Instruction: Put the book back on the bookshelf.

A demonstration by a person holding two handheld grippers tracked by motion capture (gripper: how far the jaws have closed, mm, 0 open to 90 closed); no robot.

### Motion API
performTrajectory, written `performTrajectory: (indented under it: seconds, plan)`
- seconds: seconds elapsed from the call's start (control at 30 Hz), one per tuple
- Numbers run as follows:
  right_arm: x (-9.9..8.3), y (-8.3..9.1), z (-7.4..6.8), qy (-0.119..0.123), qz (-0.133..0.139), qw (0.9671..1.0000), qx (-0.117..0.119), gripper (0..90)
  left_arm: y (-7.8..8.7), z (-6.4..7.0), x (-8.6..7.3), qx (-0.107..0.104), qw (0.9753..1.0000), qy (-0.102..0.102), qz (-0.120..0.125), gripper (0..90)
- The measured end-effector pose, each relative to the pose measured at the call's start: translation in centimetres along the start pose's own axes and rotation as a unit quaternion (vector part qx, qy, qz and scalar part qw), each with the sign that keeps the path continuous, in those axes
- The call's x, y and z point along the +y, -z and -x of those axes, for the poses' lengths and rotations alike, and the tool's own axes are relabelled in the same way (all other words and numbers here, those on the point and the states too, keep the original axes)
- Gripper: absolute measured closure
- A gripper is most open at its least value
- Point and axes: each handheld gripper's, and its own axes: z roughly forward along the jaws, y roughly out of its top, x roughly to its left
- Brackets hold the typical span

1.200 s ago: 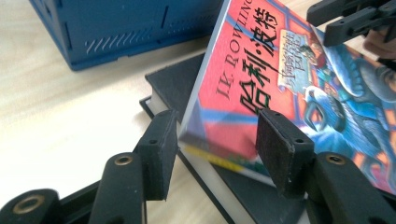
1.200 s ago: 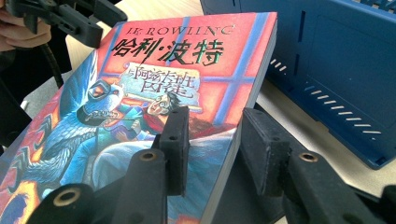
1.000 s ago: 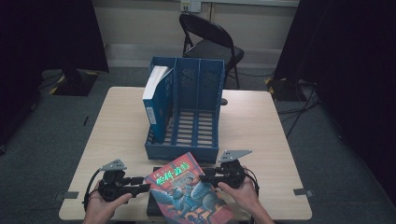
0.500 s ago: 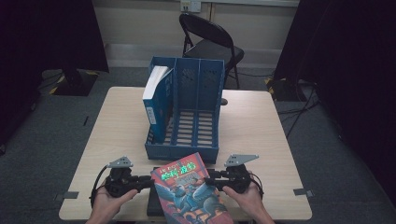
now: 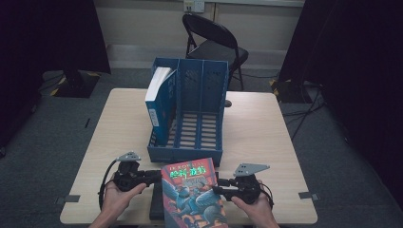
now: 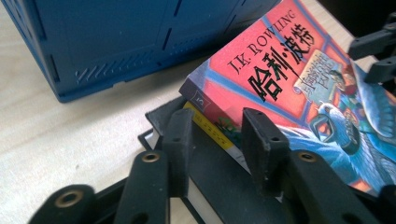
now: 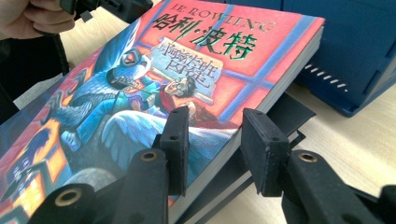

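- Looking down from the high view, a red-and-blue paperback novel with Chinese title lettering [image 5: 192, 192] lay at the near table edge, on top of a dark flat book or pad [image 5: 157, 208], just in front of the blue plastic three-slot file rack [image 5: 190, 107]. The left gripper [image 5: 153, 176] pressed in at the novel's left edge and the right gripper [image 5: 219, 186] at its right edge. A white-and-blue book [image 5: 159, 102] leaned in the rack's left slot, on the pale wooden table [image 5: 266, 137].
- Seen from the left gripper view, that gripper's jaws stood apart, straddling the spine side of the stack; whether the pads [image 6: 259, 140] touched the novel's cover could not be told.
- Seen from the right gripper view, its jaws were likewise parted, one pad [image 7: 177, 140] over the cover and the other beside the page edge, not clamped on anything.
- Judging the step as taking hold of the novel for lifting towards the rack, it would go best if each jaw pair slid fully over its edge before closing, catching the top book alone and not the dark one beneath.
- Hidden or unclear: the novel's near end ran off the high view's bottom, the dark item's nature stayed uncertain, and the rack's far slots were only partly visible.
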Motion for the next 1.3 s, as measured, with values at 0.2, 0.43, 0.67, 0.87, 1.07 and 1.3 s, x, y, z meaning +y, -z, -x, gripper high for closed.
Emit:
performTrajectory:
  seconds: [0.2, 0.43, 0.67, 0.87, 1.07, 1.3]
  plan:
    - [-0.2, 0.2, 0.0, -0.003, 0.003, 1.0, 0.002, 63.0, 0.2, 0.2, -0.1, -0.004, 0.9999, 0.008, 0.008, 50.8]
    - [-0.3, 0.2, -0.1, -0.006, 0.009, 0.9999, 0.0, 63.1, 0.3, 1.5, -0.7, -0.023, 0.9996, -0.014, 0.008, 48.6]
    - [-0.3, 0.2, 0.0, -0.01, 0.007, 0.9999, 0.004, 63.1, -0.9, 1.9, -0.3, -0.024, 0.9996, -0.017, -0.001, 43.8]
    - [-0.1, 0.2, -0.7, 0.008, -0.001, 0.9999, -0.012, 62.5, -1.5, 1.3, 0.4, -0.022, 0.9997, -0.005, 0.001, 43.7]
    - [-0.2, 0.1, -1.0, 0.008, -0.002, 1.0, -0.003, 62.6, -2.4, 1.3, 1.3, -0.004, 0.9999, -0.016, 0.004, 38.5]
    - [-0.5, 0.1, -0.7, 0.003, 0.005, 0.9999, 0.016, 64.2, -2.5, 1.3, 1.0, -0.002, 0.9996, -0.02, 0.022, 37.6]
